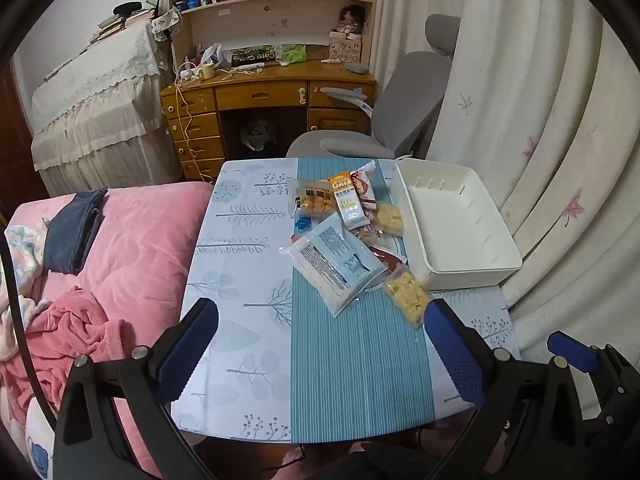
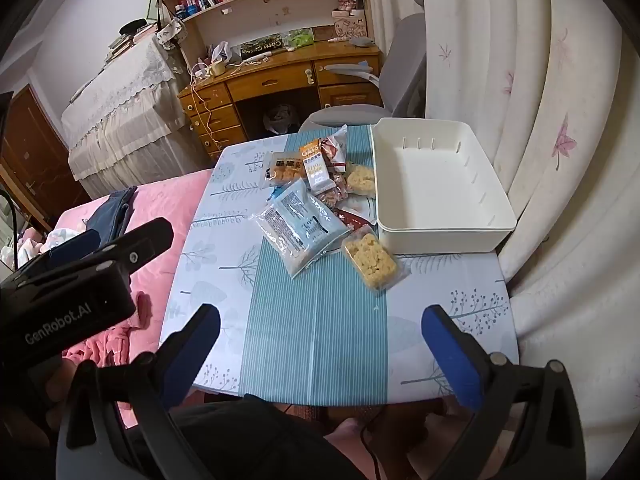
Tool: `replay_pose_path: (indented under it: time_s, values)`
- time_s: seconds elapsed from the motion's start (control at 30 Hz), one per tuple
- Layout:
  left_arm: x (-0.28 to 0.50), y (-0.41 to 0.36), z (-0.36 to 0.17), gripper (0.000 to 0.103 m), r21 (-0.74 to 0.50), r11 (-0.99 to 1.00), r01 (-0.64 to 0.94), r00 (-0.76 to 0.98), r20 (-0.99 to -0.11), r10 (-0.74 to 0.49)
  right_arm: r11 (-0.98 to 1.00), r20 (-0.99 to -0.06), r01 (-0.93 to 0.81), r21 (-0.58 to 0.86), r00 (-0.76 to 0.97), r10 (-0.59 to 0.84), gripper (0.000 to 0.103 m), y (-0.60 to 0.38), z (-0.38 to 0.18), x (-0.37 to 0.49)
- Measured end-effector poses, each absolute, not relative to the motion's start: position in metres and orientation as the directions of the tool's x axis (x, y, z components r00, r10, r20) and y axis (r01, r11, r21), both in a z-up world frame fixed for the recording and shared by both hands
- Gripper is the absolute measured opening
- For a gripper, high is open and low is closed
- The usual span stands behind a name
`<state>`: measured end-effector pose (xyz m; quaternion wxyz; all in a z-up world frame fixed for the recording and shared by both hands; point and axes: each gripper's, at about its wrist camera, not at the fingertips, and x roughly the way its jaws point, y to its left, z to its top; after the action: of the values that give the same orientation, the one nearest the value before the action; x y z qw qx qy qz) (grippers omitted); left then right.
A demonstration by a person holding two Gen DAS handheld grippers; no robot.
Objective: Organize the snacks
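Several snack packets lie in a pile on the table [image 1: 248, 360]: a large pale blue packet [image 1: 336, 264] [image 2: 300, 226], a clear pack of yellow puffs [image 1: 408, 298] [image 2: 370, 260], an orange-topped oat bar [image 1: 348, 200] [image 2: 316, 166] and a biscuit pack [image 1: 314, 202] [image 2: 284, 170]. An empty white bin [image 1: 456, 220] [image 2: 436, 188] stands to their right. My left gripper [image 1: 320, 316] is open and empty over the near table. My right gripper [image 2: 320, 322] is open and empty, also short of the pile.
A pink-covered bed [image 1: 120, 248] lies against the table's left side. A curtain [image 1: 560, 140] hangs close on the right. A grey chair [image 1: 400, 112] and a wooden desk [image 1: 260, 96] stand behind. The left gripper's body [image 2: 80, 272] shows at left in the right wrist view.
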<state>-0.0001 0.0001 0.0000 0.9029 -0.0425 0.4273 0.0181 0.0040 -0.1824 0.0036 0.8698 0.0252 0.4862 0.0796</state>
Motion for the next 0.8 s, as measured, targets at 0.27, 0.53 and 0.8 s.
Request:
replay_pose_path:
  time_s: [0.27, 0.53, 0.8]
  values:
    - [-0.0011, 0.0004, 0.0001, 0.102, -0.06, 0.996, -0.07, 0.636, -0.771, -0.002, 0.986, -0.843, -0.113, 0.12, 0.513, 0.161, 0.101, -0.1826, 0.0039, 0.0038]
    - [-0.0001, 0.0002, 0.0, 0.102, -0.062, 0.996, -0.069, 0.634, -0.773, -0.004, 0.986, -0.843, -0.114, 0.123, 0.512, 0.164, 0.101, -0.1832, 0.0043, 0.0037]
    - [0.0018, -0.0027, 0.0025, 0.102, -0.065, 0.996, -0.068, 0.632, -0.775, -0.007, 0.986, -0.844, -0.113, 0.124, 0.51, 0.164, 0.101, -0.1835, 0.0052, 0.0032]
